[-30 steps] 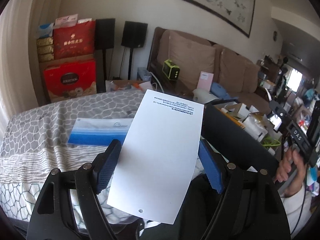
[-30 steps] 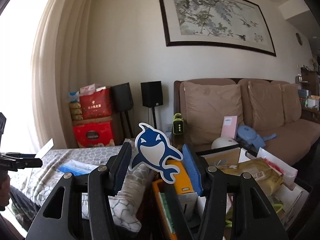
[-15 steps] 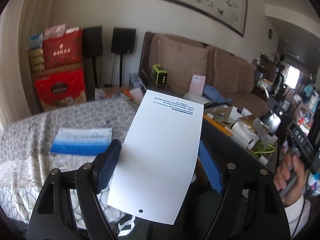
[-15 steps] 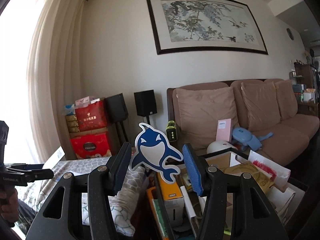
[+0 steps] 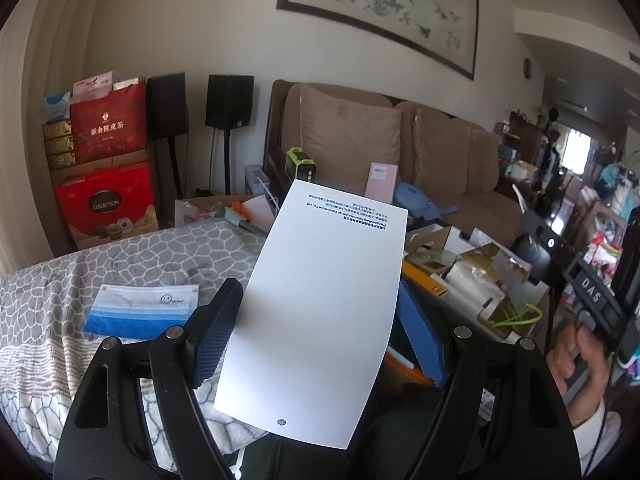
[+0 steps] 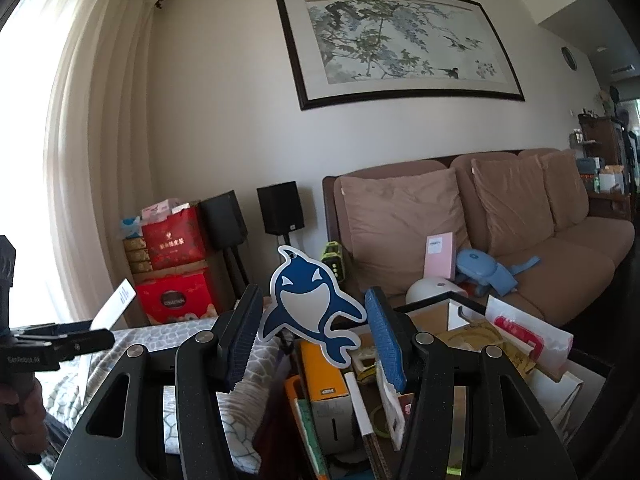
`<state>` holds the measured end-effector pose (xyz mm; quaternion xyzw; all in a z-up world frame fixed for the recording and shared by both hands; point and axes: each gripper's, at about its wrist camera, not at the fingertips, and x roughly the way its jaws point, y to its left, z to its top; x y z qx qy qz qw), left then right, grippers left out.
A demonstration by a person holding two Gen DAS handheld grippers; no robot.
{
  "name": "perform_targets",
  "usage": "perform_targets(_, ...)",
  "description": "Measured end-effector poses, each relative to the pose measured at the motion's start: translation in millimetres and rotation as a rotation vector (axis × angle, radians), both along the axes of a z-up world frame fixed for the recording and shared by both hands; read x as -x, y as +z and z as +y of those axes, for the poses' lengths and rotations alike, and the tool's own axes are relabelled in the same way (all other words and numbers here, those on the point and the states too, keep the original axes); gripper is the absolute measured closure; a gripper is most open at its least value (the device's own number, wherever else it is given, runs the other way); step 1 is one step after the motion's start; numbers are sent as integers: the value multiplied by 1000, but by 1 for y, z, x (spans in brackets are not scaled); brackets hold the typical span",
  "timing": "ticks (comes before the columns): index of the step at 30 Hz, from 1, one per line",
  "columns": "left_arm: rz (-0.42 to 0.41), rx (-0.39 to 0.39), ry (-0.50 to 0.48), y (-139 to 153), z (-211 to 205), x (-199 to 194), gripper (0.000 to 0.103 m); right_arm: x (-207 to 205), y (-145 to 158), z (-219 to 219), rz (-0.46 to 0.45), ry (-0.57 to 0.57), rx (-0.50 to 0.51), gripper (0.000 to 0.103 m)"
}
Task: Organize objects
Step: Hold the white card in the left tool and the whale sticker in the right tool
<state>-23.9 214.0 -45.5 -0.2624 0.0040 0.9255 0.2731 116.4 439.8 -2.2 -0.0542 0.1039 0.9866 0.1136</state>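
A white card (image 5: pixel 328 280) with small print at its far end stands between the blue pads of my left gripper (image 5: pixel 316 316), which is shut on its side edges. A blue and white whale-shaped tag (image 6: pixel 308 300) stands upright in my right gripper (image 6: pixel 312 320), whose pads press on its flippers. In the right wrist view the left gripper (image 6: pixel 60 344) shows at the left edge with the white card (image 6: pixel 114 308) sticking up from it. The left wrist view catches the right tool's handle (image 5: pixel 592 292) in a hand (image 5: pixel 580 360) at the right edge.
A blue and white zip bag (image 5: pixel 140 312) lies on the grey patterned cloth (image 5: pixel 60 280). A box of packages and books (image 6: pixel 460 340) sits under the right gripper. Behind are a brown sofa (image 6: pixel 540 248), red gift boxes (image 5: pixel 104 204) and two black speakers (image 5: pixel 228 100).
The left gripper has swung right and slightly up with the card, so the zip bag slid toward the left of its view. The right gripper drifted slightly. Both grips are unchanged.
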Motion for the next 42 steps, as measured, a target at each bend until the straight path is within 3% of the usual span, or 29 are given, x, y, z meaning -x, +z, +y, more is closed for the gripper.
perform_targets(22, -3, -23, -64, 20, 48, 7, 27, -4, -2, 20, -31, -89, 1, 49)
perform_targets(30, -44, -63, -52, 18, 45, 11, 27, -12, -3, 36, -29, -126, 28, 48)
perform_targets(42, -30, -56, -71, 22, 52, 8, 27, -13, -5, 47, -58, -143, 30, 48)
